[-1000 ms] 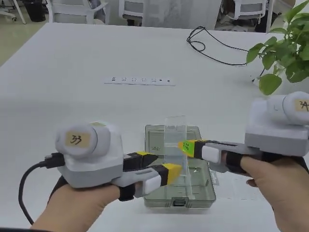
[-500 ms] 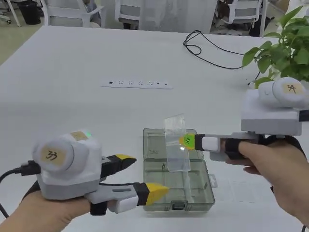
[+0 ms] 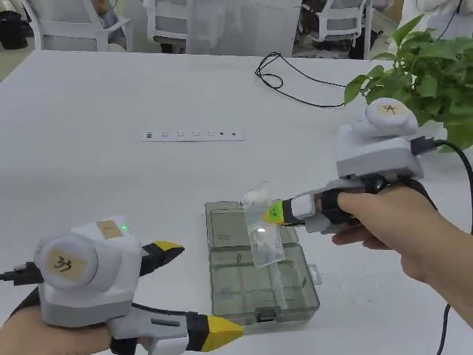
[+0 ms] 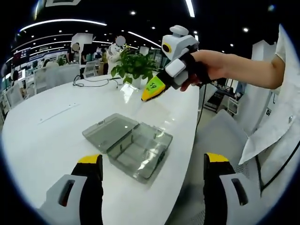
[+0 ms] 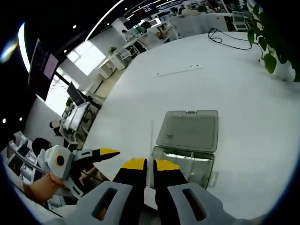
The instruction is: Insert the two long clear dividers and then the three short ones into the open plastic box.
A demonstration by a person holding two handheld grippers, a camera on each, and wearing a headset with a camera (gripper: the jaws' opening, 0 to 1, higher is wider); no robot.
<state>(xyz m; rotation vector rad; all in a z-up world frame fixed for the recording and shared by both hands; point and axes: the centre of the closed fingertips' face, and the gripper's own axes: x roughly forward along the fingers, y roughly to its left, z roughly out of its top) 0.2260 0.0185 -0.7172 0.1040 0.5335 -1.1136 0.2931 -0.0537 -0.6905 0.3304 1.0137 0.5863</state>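
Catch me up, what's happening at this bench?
A person is working two handheld grippers over a white table. The right gripper is shut on a clear divider and holds it tilted in the air above the open plastic box. The left gripper is open with nothing in it, off the box's near-left side. This divider is not yet seated in the box.

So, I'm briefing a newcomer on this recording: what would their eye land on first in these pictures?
The right claw, over the middle of the white table, pinches a clear divider that hangs above the open plastic box. The left claw gapes wide open at the near left, holding nothing; a leafy plant stands at the far right.
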